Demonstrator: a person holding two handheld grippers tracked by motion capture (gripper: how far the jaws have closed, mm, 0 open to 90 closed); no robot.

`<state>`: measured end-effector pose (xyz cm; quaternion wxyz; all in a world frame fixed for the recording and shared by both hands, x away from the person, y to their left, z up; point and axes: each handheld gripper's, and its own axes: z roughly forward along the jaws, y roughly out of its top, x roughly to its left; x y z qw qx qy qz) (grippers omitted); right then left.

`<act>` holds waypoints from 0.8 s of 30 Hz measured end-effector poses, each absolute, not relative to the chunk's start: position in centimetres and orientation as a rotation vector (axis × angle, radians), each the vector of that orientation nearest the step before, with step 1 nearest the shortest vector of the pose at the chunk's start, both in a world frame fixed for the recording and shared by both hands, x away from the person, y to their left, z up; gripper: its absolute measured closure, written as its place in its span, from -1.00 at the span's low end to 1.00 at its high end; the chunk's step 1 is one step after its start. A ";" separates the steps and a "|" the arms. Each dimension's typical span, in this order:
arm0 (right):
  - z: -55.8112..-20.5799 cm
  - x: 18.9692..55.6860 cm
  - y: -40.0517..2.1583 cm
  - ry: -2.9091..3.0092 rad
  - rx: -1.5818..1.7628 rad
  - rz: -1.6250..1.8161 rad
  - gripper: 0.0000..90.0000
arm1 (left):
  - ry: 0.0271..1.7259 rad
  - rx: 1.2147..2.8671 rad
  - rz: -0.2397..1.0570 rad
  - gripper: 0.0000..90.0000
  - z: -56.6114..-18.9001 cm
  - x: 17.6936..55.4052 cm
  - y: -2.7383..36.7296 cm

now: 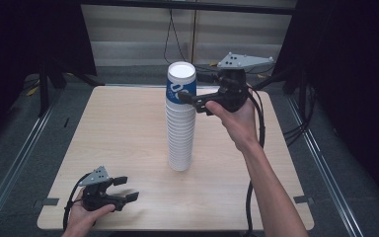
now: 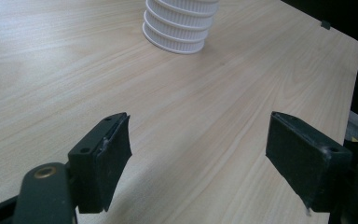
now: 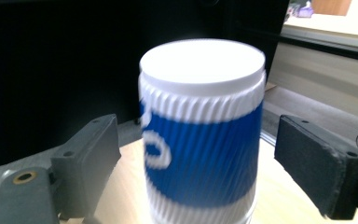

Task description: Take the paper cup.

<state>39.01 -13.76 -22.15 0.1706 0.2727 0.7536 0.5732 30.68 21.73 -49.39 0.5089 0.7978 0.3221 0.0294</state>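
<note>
— Where's the top cup?

— The blue-banded cup (image 1: 181,85) sits upside down on a tall stack of white ribbed cups (image 1: 180,136), near the middle of the wooden table (image 1: 123,128). One stack, one blue-banded cup on it; I can't count the white ones nested below.

— Any writing on it?

— A white looping mark on the blue band, partly turned away and blurred – not readable as a word.

— And the grippers?

— The right gripper (image 1: 186,98) is up at the level of the blue band, jaws spread wide. In the right gripper view the cup (image 3: 200,135) stands between the two black pads (image 3: 91,163) with a gap on each side, so nothing is clamped. The left gripper (image 1: 126,189) rests low at the table's near left corner, well apart from the stack, also spread wide with nothing between its jaws.

— What does each view add?

— The left gripper view shows the stack's bottom rims (image 2: 179,25) standing on the table. The right gripper view shows the cup's flat white end and ribbing. The high view shows both hands – two grippers in all.
</note>
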 end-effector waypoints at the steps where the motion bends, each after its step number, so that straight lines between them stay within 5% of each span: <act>1: -22.1 39.2 -13.6 2.139 0.784 1.631 -0.69 | 0.776 1.923 0.070 -0.52 -49.4 30.7 21.7; 15: -22.5 40.7 -12.1 2.168 0.792 1.630 -0.68 | 0.780 1.922 0.073 -0.52 -49.4 30.7 21.9; 24: -22.8 41.0 -11.5 2.145 0.799 1.641 -0.47 | 0.778 1.921 0.070 -0.50 -49.4 30.6 21.9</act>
